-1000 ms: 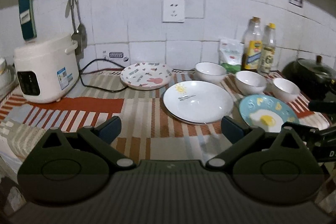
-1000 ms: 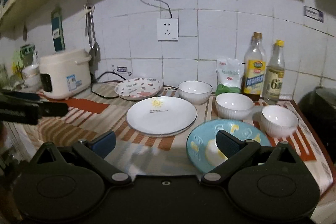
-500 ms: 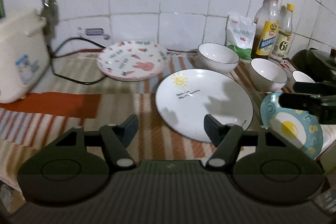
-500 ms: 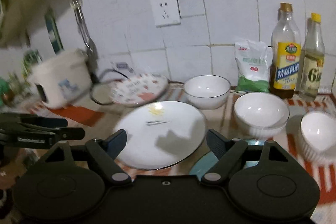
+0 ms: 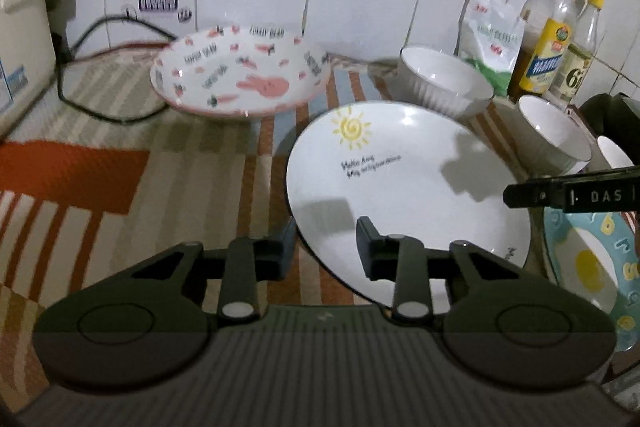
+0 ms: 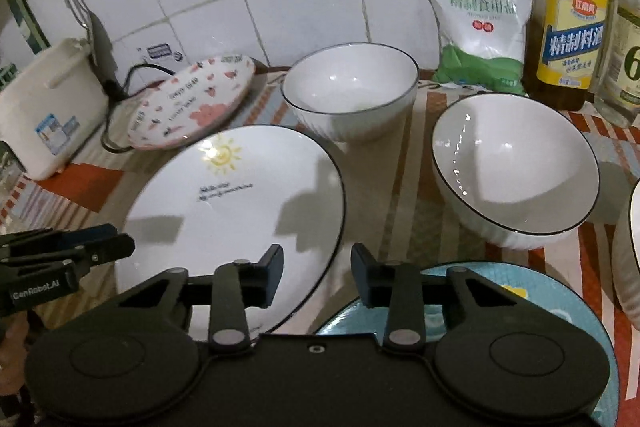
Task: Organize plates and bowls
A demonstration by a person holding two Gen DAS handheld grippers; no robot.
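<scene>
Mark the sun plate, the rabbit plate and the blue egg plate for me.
sun plate [image 5: 404,187]: left wrist view, bare white centre.
rabbit plate [image 5: 240,75]: left wrist view, inner face beside the pink rabbit.
blue egg plate [image 5: 592,267]: left wrist view, yellow yolk.

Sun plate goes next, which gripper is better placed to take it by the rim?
Left, probably. The left gripper straddles the sun plate at its near rim, jaws just closing around it. The right gripper sits over the gap beside the blue plate.

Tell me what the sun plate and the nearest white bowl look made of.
Sun plate: likely glazed ceramic; glossy white face, thin dark rim, printed sun. White bowl: likely glazed ceramic too; sharp glints inside, ribbed outer wall, dark rim line. Melamine can't be ruled out.
</scene>
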